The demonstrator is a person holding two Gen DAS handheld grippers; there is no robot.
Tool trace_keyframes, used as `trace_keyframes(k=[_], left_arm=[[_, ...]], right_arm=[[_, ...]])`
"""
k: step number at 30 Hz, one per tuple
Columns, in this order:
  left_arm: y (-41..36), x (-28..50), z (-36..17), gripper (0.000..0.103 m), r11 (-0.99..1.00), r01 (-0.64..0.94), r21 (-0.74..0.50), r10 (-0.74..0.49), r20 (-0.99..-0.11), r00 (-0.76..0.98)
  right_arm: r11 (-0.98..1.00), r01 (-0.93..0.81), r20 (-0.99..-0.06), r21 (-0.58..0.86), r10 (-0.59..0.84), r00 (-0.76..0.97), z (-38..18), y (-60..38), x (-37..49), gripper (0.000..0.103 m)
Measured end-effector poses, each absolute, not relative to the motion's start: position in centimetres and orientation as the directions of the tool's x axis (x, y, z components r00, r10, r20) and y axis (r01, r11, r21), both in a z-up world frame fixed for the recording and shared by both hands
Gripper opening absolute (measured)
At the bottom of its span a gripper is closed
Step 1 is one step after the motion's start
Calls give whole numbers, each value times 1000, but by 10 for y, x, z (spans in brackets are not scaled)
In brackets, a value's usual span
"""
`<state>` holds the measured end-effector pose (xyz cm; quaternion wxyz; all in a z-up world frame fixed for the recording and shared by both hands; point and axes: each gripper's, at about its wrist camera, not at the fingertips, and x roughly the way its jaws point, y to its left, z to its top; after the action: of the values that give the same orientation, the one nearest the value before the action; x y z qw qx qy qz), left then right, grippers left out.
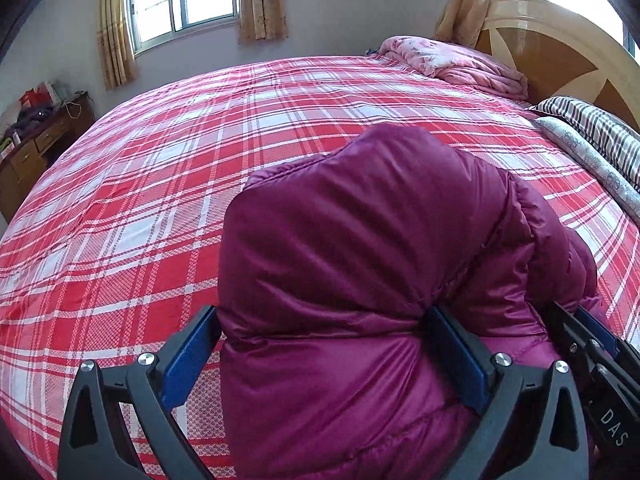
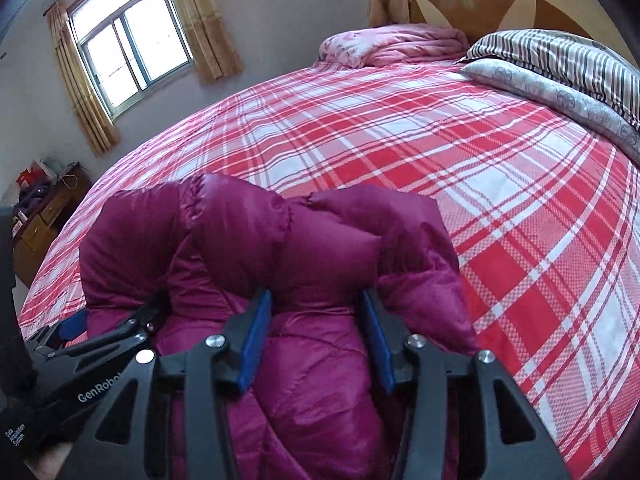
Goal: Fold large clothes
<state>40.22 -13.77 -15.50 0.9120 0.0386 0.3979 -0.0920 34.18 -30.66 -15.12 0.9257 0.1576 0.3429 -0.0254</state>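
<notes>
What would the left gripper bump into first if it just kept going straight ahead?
The left gripper already has the puffy maroon jacket bunched between its blue fingers, so it would push straight into that padding. Past the jacket lies the red plaid bedspread; how far off is hard to judge.

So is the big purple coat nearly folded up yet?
Partly. The purple coat is already bunched into a thick bundle on the plaid bed. Both the left hand-held gripper and the right hand-held gripper are squeezing it now. Flattening it into a neat fold is left.
</notes>
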Motion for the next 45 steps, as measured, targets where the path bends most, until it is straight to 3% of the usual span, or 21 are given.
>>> trace_keyframes(k=[24,32,34,36,45], left_arm=[[-139,411,-163,102,976,215,-36,-166,-764,623],[-133,414,-164,102,966,237,-108,-229,-781,581],[-116,407,-157,102,952,249,-175,-291,-768,571],[-97,391,-151,102,936,251,-246,-349,-729,589],[-70,362,-155,102,881,289,-374,-472,-682,559]], right_arm=[[947,160,-658,277,66,750,-158,-307,345,51],[937,142,-655,319,110,748,-158,-312,345,52],[913,103,-600,396,173,781,-151,-326,330,58],[896,114,-542,429,155,826,-143,-340,311,80],[868,120,-589,481,219,778,-154,-365,309,81]])
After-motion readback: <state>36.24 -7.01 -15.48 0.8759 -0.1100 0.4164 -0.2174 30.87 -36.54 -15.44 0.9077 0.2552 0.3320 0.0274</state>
